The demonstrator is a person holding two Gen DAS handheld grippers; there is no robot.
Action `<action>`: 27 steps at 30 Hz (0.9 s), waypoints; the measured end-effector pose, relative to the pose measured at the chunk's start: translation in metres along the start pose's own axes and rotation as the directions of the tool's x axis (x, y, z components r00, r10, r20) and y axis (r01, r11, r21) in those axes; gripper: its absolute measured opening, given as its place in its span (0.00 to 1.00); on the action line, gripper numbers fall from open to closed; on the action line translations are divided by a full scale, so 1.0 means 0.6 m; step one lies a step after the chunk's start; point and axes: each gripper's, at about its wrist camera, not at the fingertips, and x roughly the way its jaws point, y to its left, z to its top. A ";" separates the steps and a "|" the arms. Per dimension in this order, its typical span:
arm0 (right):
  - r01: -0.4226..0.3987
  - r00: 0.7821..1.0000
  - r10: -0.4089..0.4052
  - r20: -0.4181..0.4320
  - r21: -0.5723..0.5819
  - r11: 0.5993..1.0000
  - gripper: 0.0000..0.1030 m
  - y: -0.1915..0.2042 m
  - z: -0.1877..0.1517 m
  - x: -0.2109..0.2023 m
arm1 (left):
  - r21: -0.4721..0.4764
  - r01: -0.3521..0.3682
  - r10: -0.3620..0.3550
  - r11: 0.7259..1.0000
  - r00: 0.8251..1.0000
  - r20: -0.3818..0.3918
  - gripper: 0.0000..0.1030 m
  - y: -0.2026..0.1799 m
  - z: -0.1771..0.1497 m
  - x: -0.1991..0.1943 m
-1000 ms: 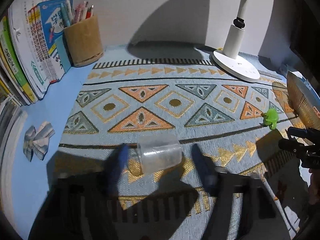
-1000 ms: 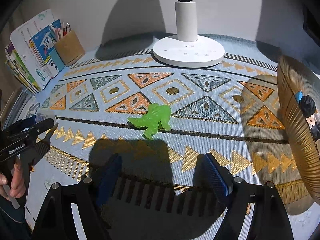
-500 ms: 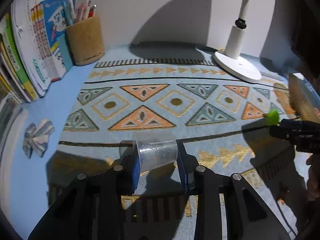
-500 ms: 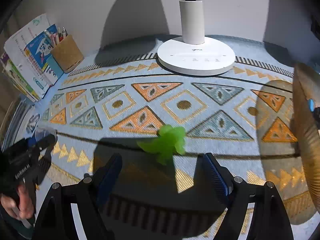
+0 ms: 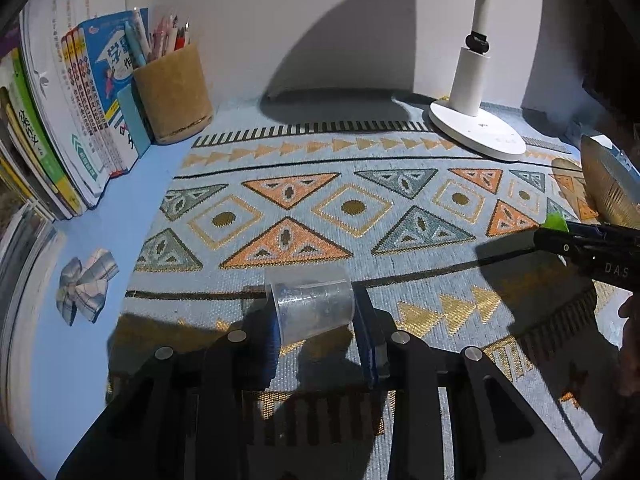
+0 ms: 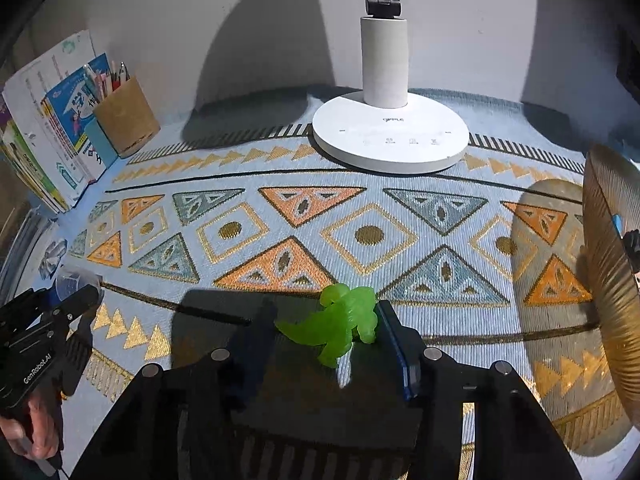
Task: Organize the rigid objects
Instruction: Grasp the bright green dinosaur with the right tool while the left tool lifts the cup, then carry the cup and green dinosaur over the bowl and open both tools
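A clear plastic cup (image 5: 314,306) lies on its side between the fingers of my left gripper (image 5: 316,320), which is shut on it above the patterned mat; the cup also shows in the right wrist view (image 6: 74,280). A green toy dinosaur (image 6: 338,322) sits between the fingers of my right gripper (image 6: 326,328), which has closed on it. A bit of the dinosaur (image 5: 554,222) shows at the right gripper's tip in the left wrist view. A ribbed golden bowl (image 6: 612,280) stands at the right, holding a small dark figure (image 6: 632,242).
A white lamp base (image 6: 390,136) stands at the back of the mat (image 6: 360,236). A cork pen holder (image 5: 172,94) and a row of books (image 5: 60,120) stand at the back left. A checked fabric bow (image 5: 84,286) lies on the blue table at the left.
My left gripper closed on the cup, which had lain loose between open fingers. My right gripper moved forward over the dinosaur and closed on it.
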 end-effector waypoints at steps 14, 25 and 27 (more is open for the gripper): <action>-0.040 0.997 0.036 0.072 0.049 0.998 0.48 -0.034 -0.031 -0.083 | 0.070 -0.040 0.032 0.997 0.993 0.114 0.28 -0.056 0.006 -0.050; 0.013 0.984 -0.030 0.176 0.094 0.995 0.48 -0.120 -0.043 -0.197 | 0.186 0.090 -0.124 0.978 0.976 0.179 0.28 -0.210 0.068 -0.095; 0.026 0.979 -0.049 0.198 0.116 0.993 0.48 -0.150 -0.047 -0.223 | 0.205 0.118 -0.154 0.971 0.974 0.167 0.28 -0.241 0.083 -0.097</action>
